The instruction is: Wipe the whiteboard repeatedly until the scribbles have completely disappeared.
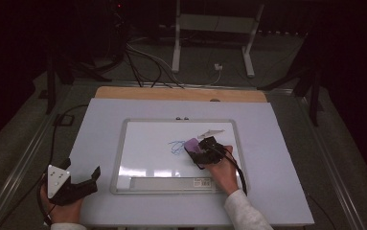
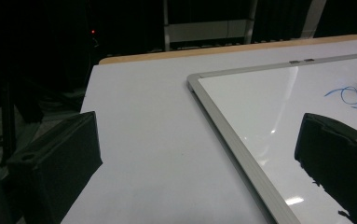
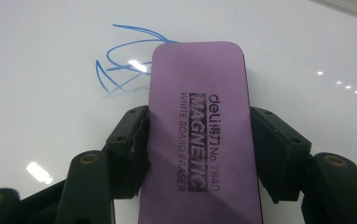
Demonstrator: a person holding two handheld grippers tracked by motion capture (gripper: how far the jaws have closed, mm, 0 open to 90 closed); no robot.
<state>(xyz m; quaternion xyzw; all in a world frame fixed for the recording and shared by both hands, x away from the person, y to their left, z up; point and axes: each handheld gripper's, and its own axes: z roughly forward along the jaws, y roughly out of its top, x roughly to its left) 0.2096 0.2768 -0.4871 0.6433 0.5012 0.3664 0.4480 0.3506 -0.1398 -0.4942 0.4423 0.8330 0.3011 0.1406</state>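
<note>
High view: your right gripper (image 1: pixel 204 152) had the purple magnetic whiteboard eraser (image 1: pixel 192 144) on the aluminium-framed whiteboard (image 1: pixel 147 143), touching the blue marker scribble (image 1: pixel 176 146); left gripper (image 1: pixel 83 182) idle, jaws apart.

Left gripper view: jaws wide, nothing between.

Right gripper view: jaws clamped the eraser's sides. Wiping step, I'd judge; next, sweep across the remaining scribble, pressed flat.

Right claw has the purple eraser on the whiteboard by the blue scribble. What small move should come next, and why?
Probably slide the eraser onto the blue scribble: the right claw grips it by both sides on the whiteboard, and the marks lie just past its front edge, unwiped.
</note>
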